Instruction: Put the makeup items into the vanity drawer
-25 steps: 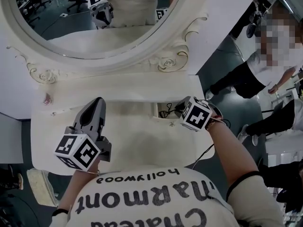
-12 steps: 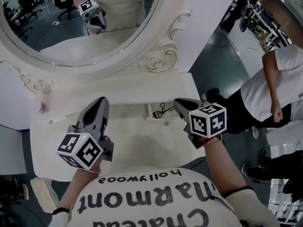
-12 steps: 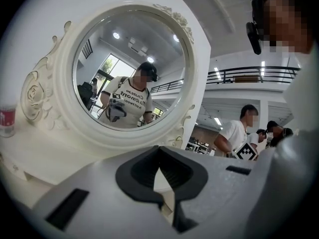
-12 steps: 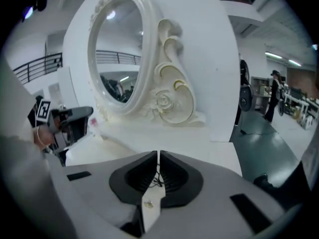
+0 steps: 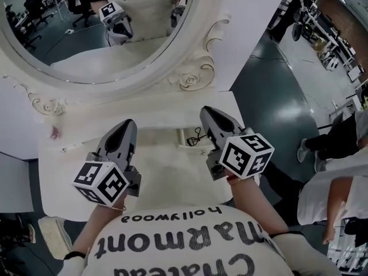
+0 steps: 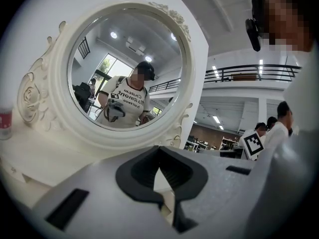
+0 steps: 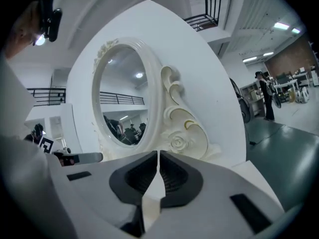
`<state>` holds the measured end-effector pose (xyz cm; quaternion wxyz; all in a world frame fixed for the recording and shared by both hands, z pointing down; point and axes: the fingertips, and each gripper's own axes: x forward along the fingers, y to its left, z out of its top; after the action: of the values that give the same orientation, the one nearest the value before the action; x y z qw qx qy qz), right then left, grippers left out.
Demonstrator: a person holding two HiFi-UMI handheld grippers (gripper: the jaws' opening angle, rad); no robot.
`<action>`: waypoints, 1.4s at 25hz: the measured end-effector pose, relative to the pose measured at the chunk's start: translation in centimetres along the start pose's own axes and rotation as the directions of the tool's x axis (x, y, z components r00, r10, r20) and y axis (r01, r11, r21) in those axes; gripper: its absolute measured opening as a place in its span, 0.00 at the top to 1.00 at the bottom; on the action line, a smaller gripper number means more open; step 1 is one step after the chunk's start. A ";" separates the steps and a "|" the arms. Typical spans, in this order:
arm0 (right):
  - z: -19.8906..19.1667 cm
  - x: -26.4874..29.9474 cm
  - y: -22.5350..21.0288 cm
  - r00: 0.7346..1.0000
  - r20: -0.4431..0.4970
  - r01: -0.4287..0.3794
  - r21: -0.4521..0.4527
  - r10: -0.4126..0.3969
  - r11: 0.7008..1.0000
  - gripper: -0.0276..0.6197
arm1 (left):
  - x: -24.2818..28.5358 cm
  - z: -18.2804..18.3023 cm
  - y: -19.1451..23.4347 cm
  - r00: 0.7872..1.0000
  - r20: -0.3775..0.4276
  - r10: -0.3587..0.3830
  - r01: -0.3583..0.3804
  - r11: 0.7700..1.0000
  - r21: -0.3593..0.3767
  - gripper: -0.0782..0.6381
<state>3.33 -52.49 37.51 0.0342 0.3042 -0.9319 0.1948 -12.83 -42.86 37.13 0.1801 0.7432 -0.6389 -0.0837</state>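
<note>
Oval mirror [image 5: 80,39] stands at the far side, set in a white carved frame [image 5: 192,80] with a rose ornament at lower right. Black cable [image 5: 198,135] lies coiled just below the frame. Dark green floor [image 5: 270,91] extends right. One bystander [image 5: 330,197] in a white shirt stands near right.

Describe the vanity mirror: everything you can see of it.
The mirror is a large oval of glass in a thick cream-white frame carved with roses and scrolls, looking like painted wood. It stands upright at the back of the vanity top, against a white back panel. Its glass reflects the person's printed shirt and the room behind.
</note>
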 end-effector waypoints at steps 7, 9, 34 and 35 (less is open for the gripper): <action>1.0 0.4 1.4 0.998 0.051 0.042 -0.146 -0.035 0.988 0.90 | -0.2 0.1 0.3 1.000 0.003 0.014 -0.014 1.000 0.003 0.88; 0.6 0.5 1.7 0.999 0.034 0.031 -0.155 -0.026 0.987 0.90 | -0.2 0.1 0.3 1.000 0.004 0.016 -0.016 1.000 0.003 0.88; -1.2 0.2 2.0 1.000 -0.006 0.024 -0.195 -0.026 0.981 0.91 | -1.0 -0.3 0.6 1.000 0.008 0.028 -0.028 1.000 -0.009 0.88; -1.2 0.2 2.0 1.000 -0.007 0.024 -0.195 -0.026 0.981 0.91 | -1.0 -0.3 0.7 1.000 0.008 0.029 -0.029 1.000 -0.011 0.88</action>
<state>1.94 -50.64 37.99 0.0707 0.3103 -0.9423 0.1036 -13.50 -41.92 37.57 0.1827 0.7327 -0.6498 -0.0875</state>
